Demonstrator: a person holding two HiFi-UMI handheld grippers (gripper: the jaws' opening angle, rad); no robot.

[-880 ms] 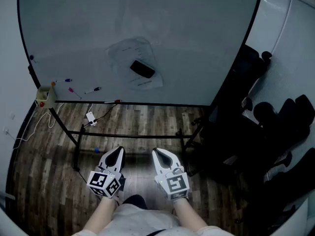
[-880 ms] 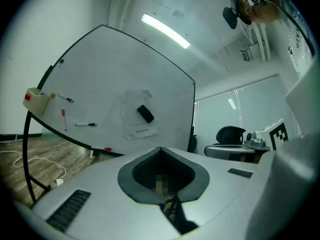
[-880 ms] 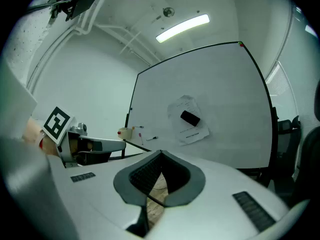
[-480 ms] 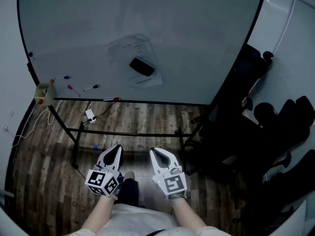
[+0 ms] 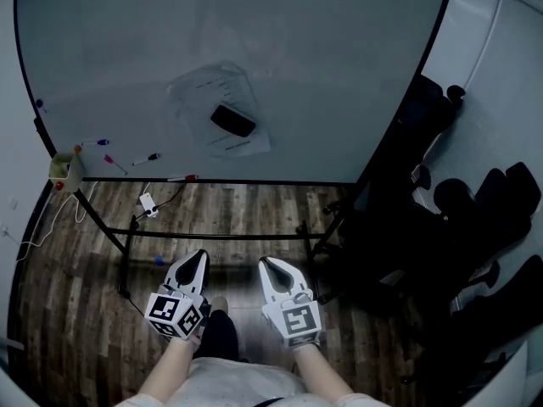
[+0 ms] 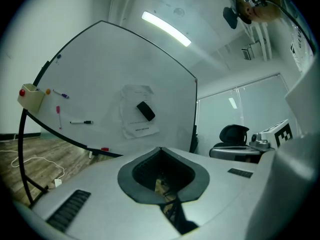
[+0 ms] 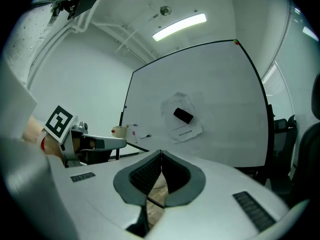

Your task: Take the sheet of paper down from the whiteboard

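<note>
Head view: paper (image 5: 206, 91) on whiteboard (image 5: 339, 66), under eraser (image 5: 232, 120)

Paper (image 5: 199, 91) mid-whiteboard (image 5: 339, 58), eraser (image 5: 232, 120) on it. Markers (image 5: 146, 157) left of paper. Small box (image 5: 64, 168), possibly a holder, at board's left edge. Chairs (image 5: 475, 202) right of board. Left gripper (image 5: 197, 261) and right gripper (image 5: 270, 266) side by side, well apart from board.

Black chairs (image 5: 475, 219) stand on wood-plank floor (image 5: 254, 206).

Head camera: above me, steeply down. Cameras on my left gripper (image 5: 200, 258), right gripper (image 5: 265, 264): level, facing far whiteboard (image 5: 254, 58); all share it.
</note>
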